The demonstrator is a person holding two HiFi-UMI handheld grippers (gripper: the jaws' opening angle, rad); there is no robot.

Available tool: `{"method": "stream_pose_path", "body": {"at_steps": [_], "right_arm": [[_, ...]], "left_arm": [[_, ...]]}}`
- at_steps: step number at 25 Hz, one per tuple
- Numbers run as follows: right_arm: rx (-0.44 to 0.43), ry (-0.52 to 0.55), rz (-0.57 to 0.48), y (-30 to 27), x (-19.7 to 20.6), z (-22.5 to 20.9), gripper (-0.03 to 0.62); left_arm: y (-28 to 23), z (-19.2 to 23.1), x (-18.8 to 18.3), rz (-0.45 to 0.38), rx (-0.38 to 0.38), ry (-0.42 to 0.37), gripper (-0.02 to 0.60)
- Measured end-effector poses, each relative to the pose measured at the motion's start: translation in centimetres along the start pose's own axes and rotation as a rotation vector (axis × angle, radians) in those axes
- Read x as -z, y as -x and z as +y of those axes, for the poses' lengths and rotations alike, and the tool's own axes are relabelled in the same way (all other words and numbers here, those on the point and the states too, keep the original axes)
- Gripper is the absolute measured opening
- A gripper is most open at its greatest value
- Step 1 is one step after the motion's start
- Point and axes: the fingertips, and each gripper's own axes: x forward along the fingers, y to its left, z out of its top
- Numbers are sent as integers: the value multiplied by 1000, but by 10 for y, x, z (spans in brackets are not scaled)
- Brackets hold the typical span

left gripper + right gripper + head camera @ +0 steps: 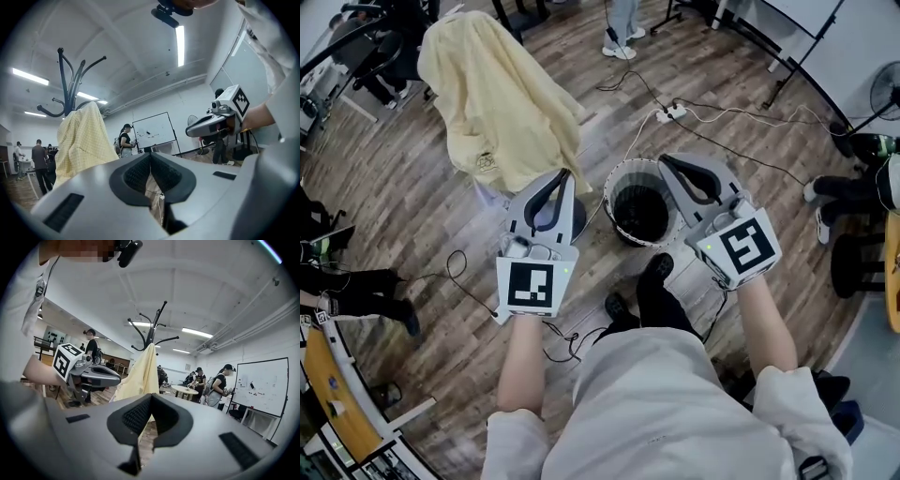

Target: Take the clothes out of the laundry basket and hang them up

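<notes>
The laundry basket (610, 208) stands on the floor just in front of my feet, round, with its mouth upward. Its inside is dark, and I cannot tell if any clothes are left in it. It lies between my two claws and below them. My right claw (667, 161) has its tip beside the rim, so I judge it the nearer one. My left claw (562, 176) is just beside the basket on the other side.

Both claws are pressed together with nothing between the jaws, and both point about level, over the basket and not into it. To reach in, I think I must tip one claw down and spread it.

The yellow garment (502, 103) already hangs on the coat stand (65, 79), beyond my left claw.
</notes>
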Motion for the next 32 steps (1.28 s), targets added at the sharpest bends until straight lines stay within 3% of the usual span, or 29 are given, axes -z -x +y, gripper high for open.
{"method": "stream_pose_path", "body": {"at_steps": [17, 32], "right_arm": [[63, -133, -27, 29, 23, 2, 5], [47, -168, -22, 29, 32, 6, 5]], "left_arm": [[-18, -50, -1, 1, 87, 97, 20], [-18, -67, 4, 5, 113, 94, 20]]}}
